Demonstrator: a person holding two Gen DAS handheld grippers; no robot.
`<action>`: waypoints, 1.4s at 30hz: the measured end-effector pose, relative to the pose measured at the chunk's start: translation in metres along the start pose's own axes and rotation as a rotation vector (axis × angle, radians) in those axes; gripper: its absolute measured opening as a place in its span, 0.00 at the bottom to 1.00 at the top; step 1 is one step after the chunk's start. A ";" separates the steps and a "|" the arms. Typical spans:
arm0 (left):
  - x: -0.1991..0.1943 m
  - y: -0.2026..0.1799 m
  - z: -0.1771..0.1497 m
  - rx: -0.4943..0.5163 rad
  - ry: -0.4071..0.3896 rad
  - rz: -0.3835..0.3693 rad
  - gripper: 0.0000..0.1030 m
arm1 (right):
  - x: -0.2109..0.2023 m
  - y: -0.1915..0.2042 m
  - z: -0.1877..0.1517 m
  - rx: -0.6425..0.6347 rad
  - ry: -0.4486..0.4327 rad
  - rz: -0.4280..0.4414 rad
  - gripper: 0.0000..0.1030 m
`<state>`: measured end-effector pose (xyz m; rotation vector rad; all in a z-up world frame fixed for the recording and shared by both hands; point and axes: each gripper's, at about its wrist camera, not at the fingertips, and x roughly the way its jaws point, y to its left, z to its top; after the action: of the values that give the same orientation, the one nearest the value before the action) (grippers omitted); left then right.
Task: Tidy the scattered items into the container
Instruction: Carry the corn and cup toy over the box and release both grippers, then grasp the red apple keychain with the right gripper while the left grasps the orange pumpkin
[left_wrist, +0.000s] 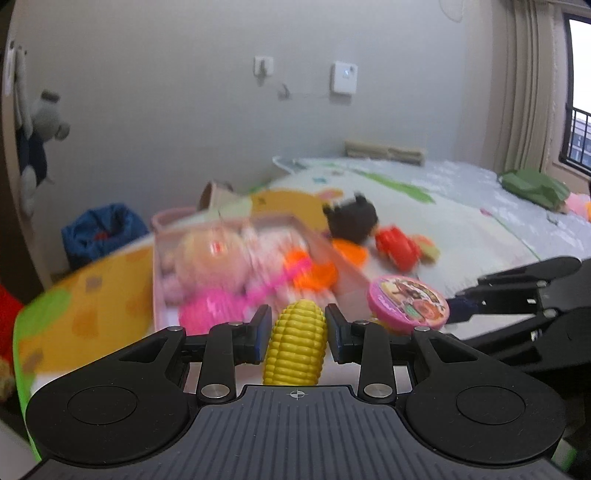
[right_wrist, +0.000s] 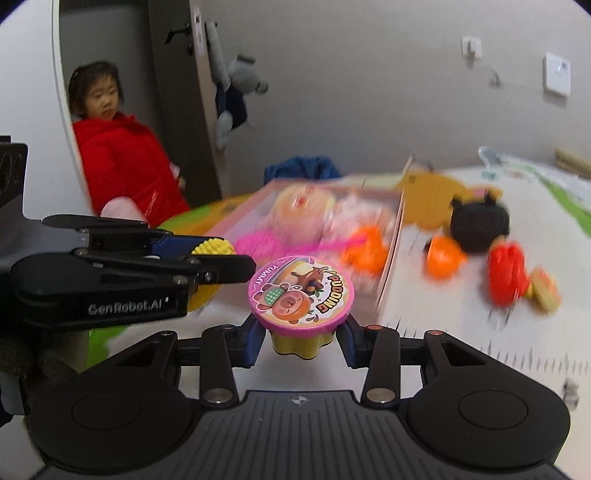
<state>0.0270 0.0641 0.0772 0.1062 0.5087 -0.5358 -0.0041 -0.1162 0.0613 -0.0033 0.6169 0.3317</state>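
Observation:
My left gripper is shut on a yellow toy corn cob, held upright just in front of the pink container box. In the right wrist view the left gripper shows at the left with the corn in it. My right gripper is shut on a pudding cup with a pink lid, also seen beside the corn as the pudding cup. The box holds a doll, a pink ball and orange toys. A black plush, an orange piece and a red toy lie on the mat.
A person in a red jacket stands in the doorway at the left. A blue bag sits by the wall behind the box. A green item lies far right on the mat. A grey plush hangs on the door.

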 end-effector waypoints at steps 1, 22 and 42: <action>0.005 0.004 0.009 0.004 -0.018 0.009 0.34 | 0.004 -0.002 0.008 -0.007 -0.020 -0.012 0.40; 0.096 0.040 0.044 -0.058 0.081 0.057 0.61 | 0.064 -0.046 0.037 -0.017 -0.039 -0.061 0.43; 0.169 -0.087 0.065 0.110 0.150 -0.081 0.71 | 0.042 -0.175 -0.016 0.099 -0.020 -0.361 0.45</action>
<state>0.1356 -0.1031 0.0537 0.2330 0.6319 -0.6384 0.0725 -0.2710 0.0078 -0.0165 0.5992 -0.0479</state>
